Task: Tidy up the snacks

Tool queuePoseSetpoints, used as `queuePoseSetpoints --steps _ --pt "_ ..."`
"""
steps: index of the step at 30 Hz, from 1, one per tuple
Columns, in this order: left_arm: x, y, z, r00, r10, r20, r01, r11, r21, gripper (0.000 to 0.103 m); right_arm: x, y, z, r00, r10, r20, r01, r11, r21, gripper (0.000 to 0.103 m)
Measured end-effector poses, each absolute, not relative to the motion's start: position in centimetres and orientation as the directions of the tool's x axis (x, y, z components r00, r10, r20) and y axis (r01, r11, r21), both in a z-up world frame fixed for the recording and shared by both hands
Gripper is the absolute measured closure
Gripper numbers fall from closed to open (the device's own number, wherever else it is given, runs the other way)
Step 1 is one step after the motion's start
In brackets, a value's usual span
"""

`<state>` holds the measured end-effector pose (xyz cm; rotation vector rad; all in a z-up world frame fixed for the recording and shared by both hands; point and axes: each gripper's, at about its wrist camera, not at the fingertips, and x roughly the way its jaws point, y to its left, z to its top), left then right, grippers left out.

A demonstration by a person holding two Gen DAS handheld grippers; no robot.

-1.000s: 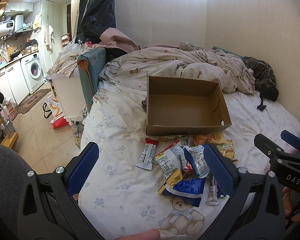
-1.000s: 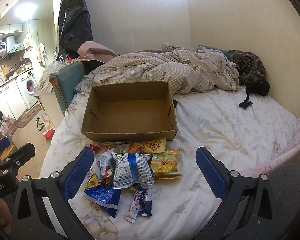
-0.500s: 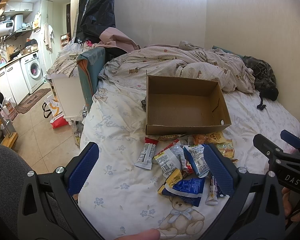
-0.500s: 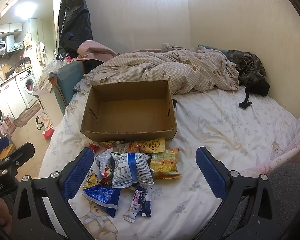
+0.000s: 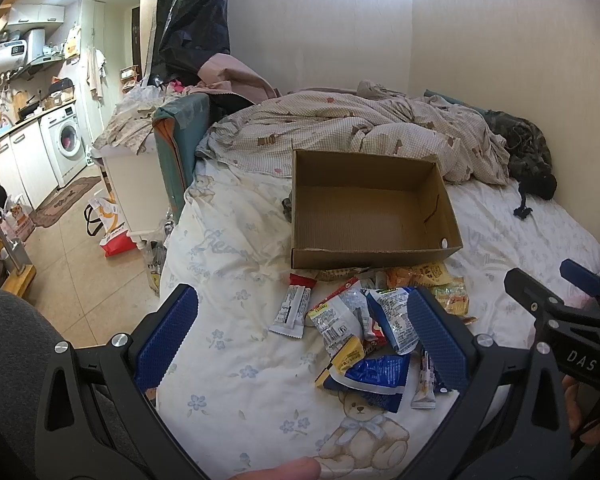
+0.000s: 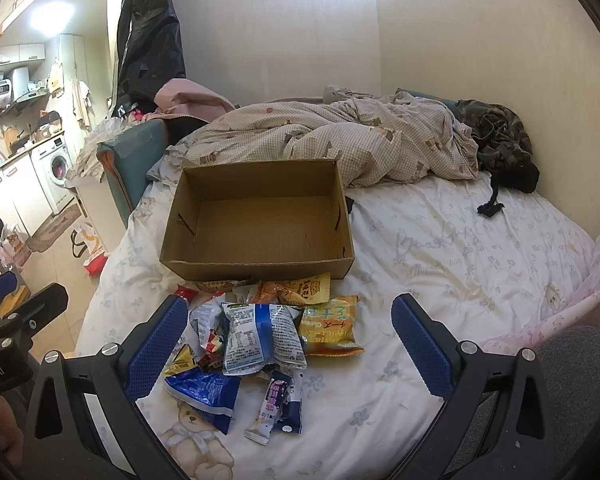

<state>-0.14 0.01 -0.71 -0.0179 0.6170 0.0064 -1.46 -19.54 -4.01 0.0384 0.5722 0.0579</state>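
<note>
Snacks in crinkled foil and plastic packets (image 6: pixel 260 332) lie heaped on the white flower-print bed sheet (image 6: pixel 440 264), just before the near wall of an open brown cardboard box (image 6: pixel 260 216), which is empty. On top sits a white-and-blue pouch (image 6: pixel 262 336); an orange-yellow cheese packet (image 6: pixel 332 328) lies beside it, a dark blue bag (image 6: pixel 204 394) nearer the bed's front edge, and a slim white bar with a red end (image 5: pixel 294 308) a little apart toward the bed's left edge. The left gripper (image 5: pixel 300 344) and the right gripper (image 6: pixel 284 344) both hang above the heap with blue-padded jaws spread wide, holding nothing.
</note>
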Motion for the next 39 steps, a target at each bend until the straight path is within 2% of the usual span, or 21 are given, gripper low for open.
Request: queuePoseSetpoints --steps 8,12,19,22,28,33,36,39 --pt "0.2 -0.4 -0.5 0.816 -0.019 -0.578 -0.009 0.999 -0.046 0.000 -1.1 -19.7 -5.4 0.824 0.035 -0.566 -0.024 0.999 0.028 0.000" --pt "0.3 -0.3 -0.4 0.812 -0.012 -0.584 -0.002 1.000 -0.024 0.000 -0.9 -19.8 -5.5 0.819 0.027 -0.574 -0.003 0.999 0.042 0.000" --pt "2.1 0.0 -1.0 0.752 -0.027 -0.658 -0.003 0.999 -0.044 0.000 0.0 -21.5 -5.1 0.783 0.090 -0.615 -0.009 0.991 0.133 0.000" --pt "3.9 1.0 -1.6 0.697 -0.004 -0.717 -0.043 0.998 -0.047 0.000 1.8 -23.1 -6.2 0.695 0.168 -0.700 0.004 0.971 0.238 0.000" --pt "8.5 2.6 -6.6 0.440 -0.075 -0.895 -0.102 0.986 -0.133 0.000 4.6 -24.6 -9.4 0.523 0.253 -0.814 0.059 0.942 0.331 0.000" --pt "10.1 1.1 -10.6 0.290 -0.095 -0.952 -0.092 0.988 -0.126 0.002 5.8 -25.3 -11.7 0.424 0.269 -0.865 0.116 0.931 0.346 0.000" --pt "10.2 0.0 -13.2 0.179 -0.159 -0.971 -0.128 0.975 -0.183 0.003 6.1 -25.8 -12.7 0.388 0.284 -0.877 0.151 0.919 0.364 0.001" --pt "9.3 -1.5 -14.5 0.170 -0.213 -0.962 -0.201 0.948 -0.246 0.003 6.3 -26.1 -12.8 0.383 0.281 -0.880 0.167 0.916 0.365 0.001"
